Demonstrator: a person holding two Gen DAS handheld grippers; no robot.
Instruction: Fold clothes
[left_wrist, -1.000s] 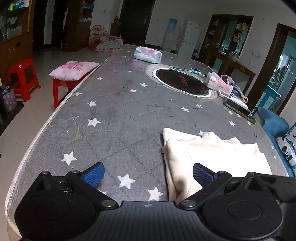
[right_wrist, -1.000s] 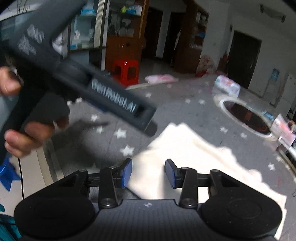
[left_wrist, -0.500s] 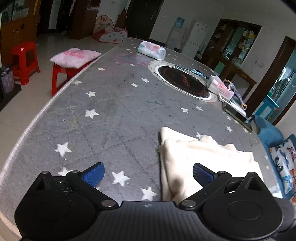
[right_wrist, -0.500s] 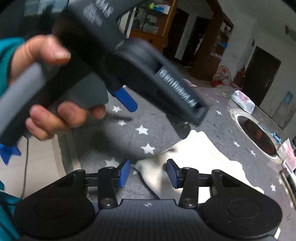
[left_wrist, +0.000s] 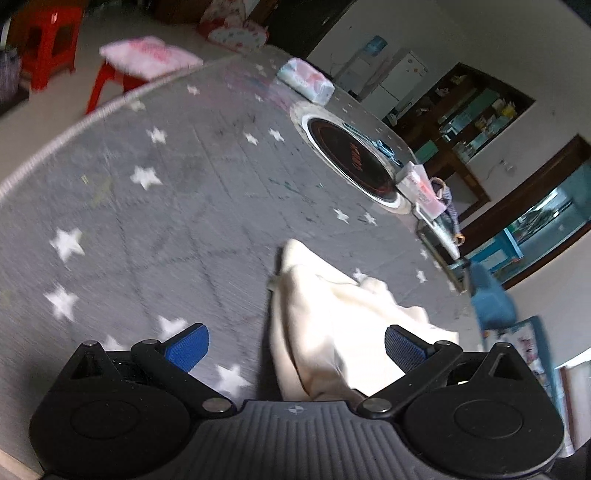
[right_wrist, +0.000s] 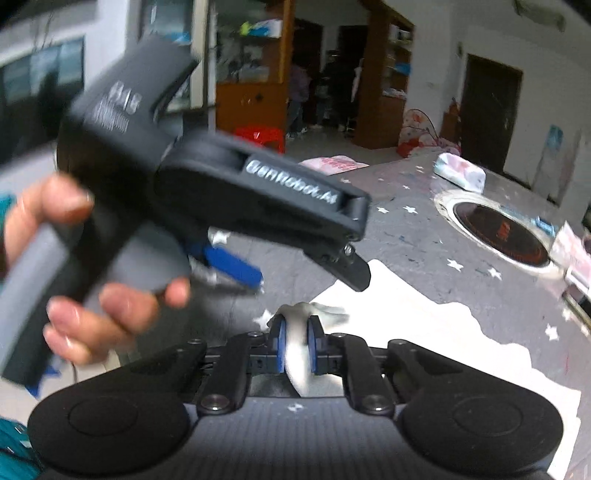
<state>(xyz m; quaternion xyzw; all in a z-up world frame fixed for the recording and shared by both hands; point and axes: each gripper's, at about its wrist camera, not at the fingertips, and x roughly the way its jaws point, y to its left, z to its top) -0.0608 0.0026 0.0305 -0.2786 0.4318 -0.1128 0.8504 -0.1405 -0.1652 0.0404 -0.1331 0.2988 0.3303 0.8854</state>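
A cream garment (left_wrist: 332, 325) lies partly folded on the grey star-patterned table cover (left_wrist: 166, 221). In the left wrist view my left gripper (left_wrist: 295, 347) hovers open over the garment's near left edge, its blue pads wide apart and touching nothing. In the right wrist view my right gripper (right_wrist: 298, 338) is closing its jaws, and a bunched edge of the cream garment (right_wrist: 424, 332) is pinched between the blue pads. A hand (right_wrist: 92, 302) holds the left gripper (right_wrist: 299, 275) just above and to the left of the right one.
A round black cooktop (left_wrist: 351, 158) is set into the table's far half. A tissue pack (left_wrist: 306, 79) lies behind it, and boxes and a tray (left_wrist: 424, 188) sit at the right edge. A red stool with a pink cushion (left_wrist: 147, 55) stands beyond the table's left rim.
My right gripper's jaws have come together on the garment's edge. The left gripper has rolled, tilting its view, and stays open near the same spot.
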